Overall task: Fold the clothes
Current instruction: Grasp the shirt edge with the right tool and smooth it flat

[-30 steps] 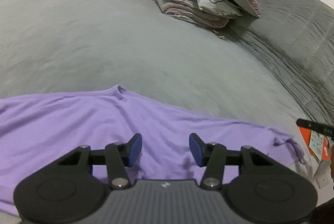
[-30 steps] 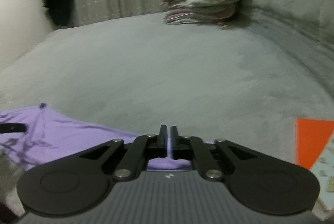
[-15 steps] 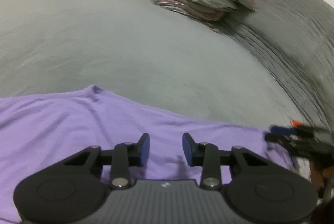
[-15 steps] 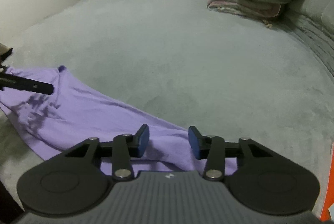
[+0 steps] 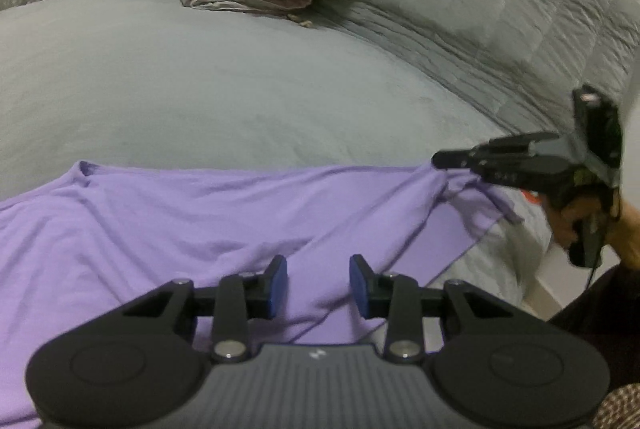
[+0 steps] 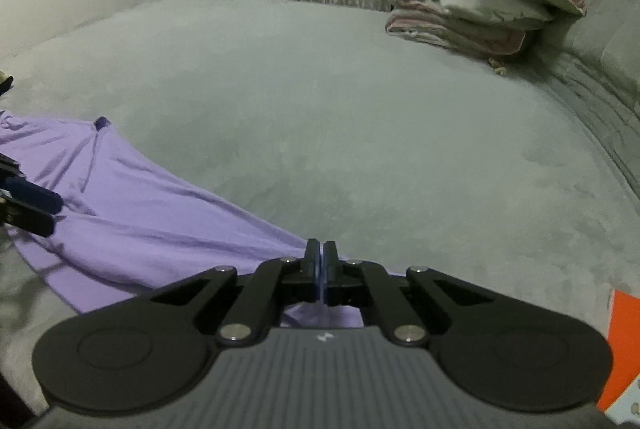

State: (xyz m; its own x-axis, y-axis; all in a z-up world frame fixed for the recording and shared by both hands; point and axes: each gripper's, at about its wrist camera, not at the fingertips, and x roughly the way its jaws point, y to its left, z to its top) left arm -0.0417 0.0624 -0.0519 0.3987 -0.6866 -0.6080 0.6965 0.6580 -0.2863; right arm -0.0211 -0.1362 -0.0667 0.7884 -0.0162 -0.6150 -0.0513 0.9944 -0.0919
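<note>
Purple shirt (image 5: 208,225) spread flat along near edge of grey bed (image 5: 224,85), creased toward right side. Left gripper (image 5: 318,283) held above shirt body, jaws parted wide, blue pads (image 5: 277,285) clear of cloth, nothing gripped. Right gripper (image 6: 321,271) closed tight on shirt edge, fabric pinched between pads and pulled up into ridge; in left view, tip (image 5: 444,160) lifting right corner. Hand (image 5: 580,217) on right gripper handle. Folded bedding stack (image 6: 476,9) at far side, well apart from shirt.
</note>
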